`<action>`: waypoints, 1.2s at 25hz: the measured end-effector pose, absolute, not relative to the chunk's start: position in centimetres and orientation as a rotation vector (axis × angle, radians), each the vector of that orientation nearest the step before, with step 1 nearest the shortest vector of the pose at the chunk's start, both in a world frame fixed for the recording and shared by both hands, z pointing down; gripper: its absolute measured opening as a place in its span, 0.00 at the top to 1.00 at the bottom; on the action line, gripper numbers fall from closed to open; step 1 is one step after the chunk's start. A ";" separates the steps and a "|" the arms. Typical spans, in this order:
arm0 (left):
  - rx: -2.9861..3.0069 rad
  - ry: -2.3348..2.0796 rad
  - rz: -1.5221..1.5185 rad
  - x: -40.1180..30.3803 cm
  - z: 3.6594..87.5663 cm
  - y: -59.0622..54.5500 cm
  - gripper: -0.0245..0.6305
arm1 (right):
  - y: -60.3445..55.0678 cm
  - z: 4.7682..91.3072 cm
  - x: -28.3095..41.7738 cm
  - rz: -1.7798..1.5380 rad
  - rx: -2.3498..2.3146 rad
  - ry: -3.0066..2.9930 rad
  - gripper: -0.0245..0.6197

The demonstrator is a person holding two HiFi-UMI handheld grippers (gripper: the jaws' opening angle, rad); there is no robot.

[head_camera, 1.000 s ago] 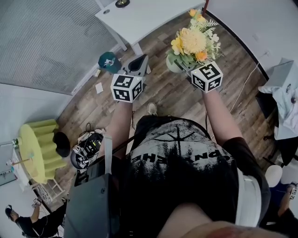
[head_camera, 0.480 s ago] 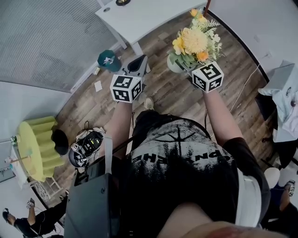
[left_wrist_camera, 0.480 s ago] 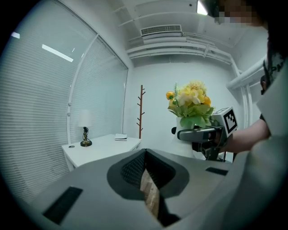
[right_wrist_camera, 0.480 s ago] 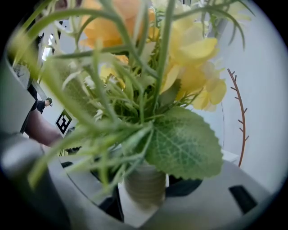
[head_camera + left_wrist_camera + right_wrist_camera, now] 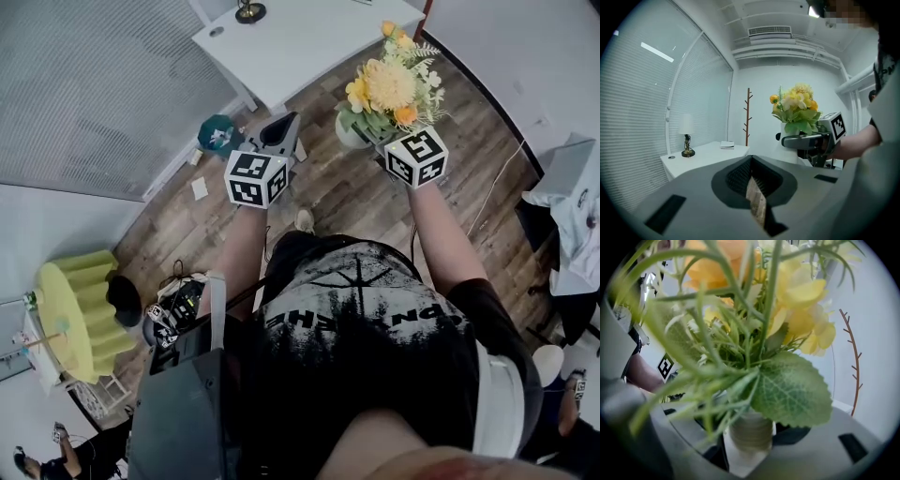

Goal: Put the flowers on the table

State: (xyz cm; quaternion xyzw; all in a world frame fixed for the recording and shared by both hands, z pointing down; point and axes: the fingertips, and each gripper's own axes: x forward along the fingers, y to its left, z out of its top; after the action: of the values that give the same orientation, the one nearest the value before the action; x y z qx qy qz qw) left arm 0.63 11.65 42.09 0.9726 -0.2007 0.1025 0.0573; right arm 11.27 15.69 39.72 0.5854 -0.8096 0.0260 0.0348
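Yellow and orange flowers [image 5: 389, 86] with green leaves stood upright in a pale vase [image 5: 750, 433], and the right gripper [image 5: 367, 134] was clamped on that vase. In the right gripper view the ribbed neck of the vase sat squarely between the two jaws, gripped from both sides, while one broad leaf and the blooms filled most of the picture above it.

Seen from the head view, the bouquet was held up in the air over the wooden floor [image 5: 375, 202], near the front corner of the white bench [image 5: 300, 45] but not on it.

The left gripper [image 5: 753, 190] was held out beside the right one, a little apart from it. Its jaws were pressed together with nothing between them. Its own view looked across to the bouquet and the right gripper at the right of the picture.

On the bench a small lamp [image 5: 686, 137] stood at the far left end. A bare wooden coat stand [image 5: 748, 115] rose against the white wall behind the bench. A teal object [image 5: 217, 134] lay on the floor by the bench's leg.
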 end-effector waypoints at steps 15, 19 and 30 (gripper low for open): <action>2.967 -0.562 0.280 0.0 41.1 0.1 0.95 | 5.3 39.1 10.2 0.040 1.850 -2.451 0.57; 2.966 -0.525 0.301 -1.1 41.6 -5.4 0.94 | -0.1 39.6 9.0 0.082 1.873 -2.430 0.57; 2.969 -0.510 0.307 -2.7 42.5 -10.8 0.95 | -5.3 40.7 7.3 0.091 1.876 -2.420 0.57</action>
State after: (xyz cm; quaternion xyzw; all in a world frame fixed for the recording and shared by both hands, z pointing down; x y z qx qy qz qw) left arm -2.67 -10.76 42.51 0.9789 -0.1682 0.1013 0.0568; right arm 7.33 -5.35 40.70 0.6120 -0.7894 0.0295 0.0389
